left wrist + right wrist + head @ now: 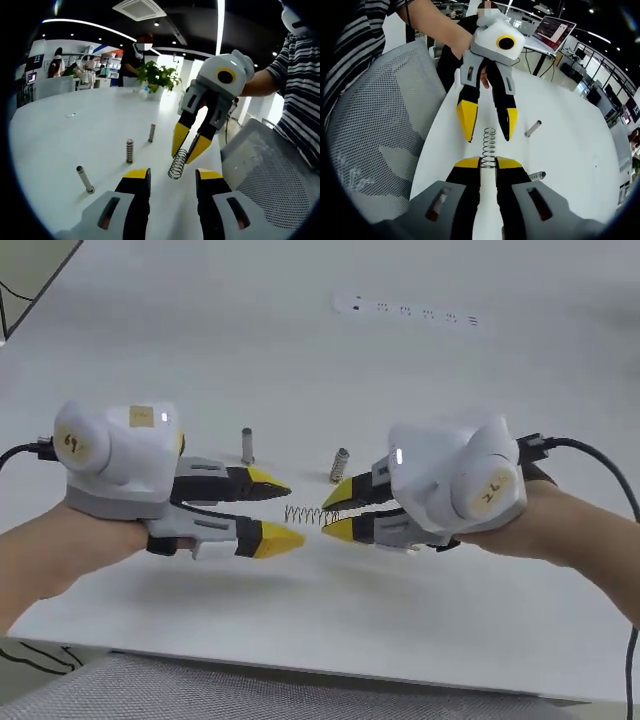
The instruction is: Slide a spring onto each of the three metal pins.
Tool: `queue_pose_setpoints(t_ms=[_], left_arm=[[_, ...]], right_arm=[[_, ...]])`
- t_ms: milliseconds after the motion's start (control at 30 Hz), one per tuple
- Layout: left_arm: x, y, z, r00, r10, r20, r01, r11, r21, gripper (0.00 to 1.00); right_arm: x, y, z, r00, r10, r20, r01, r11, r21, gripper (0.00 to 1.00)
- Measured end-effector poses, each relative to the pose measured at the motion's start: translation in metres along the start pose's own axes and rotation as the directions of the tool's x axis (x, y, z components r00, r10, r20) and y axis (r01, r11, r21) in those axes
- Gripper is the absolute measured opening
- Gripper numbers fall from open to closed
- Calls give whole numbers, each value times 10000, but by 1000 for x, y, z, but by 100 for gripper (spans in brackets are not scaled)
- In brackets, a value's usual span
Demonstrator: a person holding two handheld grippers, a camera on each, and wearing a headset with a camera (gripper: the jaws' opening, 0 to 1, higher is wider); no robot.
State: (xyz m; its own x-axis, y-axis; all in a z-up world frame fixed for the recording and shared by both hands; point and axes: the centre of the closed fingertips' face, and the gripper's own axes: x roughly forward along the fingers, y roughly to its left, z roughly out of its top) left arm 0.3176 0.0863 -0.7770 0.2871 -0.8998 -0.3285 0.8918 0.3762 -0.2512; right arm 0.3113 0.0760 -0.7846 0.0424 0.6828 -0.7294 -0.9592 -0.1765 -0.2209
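Two pins done: near sprung pin (129,151) and far sprung pin (151,132) each wear spring. Bare pin (247,445) stands on surface (300,360), left of them. Right claw (333,512) pinches last spring (305,514) by one end, up in air. Left claw (291,511) spread wide, holds nothing, near spring's free end. Left to do: spring onto bare pin.

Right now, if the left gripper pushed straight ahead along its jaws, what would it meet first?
Probably the free end of the spring, which the right gripper holds out facing it. The open left gripper would likely straddle it. Depth is uncertain.
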Motion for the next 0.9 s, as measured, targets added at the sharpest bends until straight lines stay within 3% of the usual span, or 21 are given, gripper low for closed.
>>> queue_pose_setpoints(t_ms=[267,600,900], left_arm=[[5,-5,2,9992,-391,125,390,9992,109,18],[14,-10,8,9969,-745,246,741,9971,189,11],[13,-10,10,9964,-786,325,780,9968,166,11]], right_arm=[[-6,0,-3,10000,-42,53,41,9998,172,12],[-9,1,2,9998,-23,220,20,9999,140,12],[-10,1,0,9997,-24,231,19,9998,209,12]])
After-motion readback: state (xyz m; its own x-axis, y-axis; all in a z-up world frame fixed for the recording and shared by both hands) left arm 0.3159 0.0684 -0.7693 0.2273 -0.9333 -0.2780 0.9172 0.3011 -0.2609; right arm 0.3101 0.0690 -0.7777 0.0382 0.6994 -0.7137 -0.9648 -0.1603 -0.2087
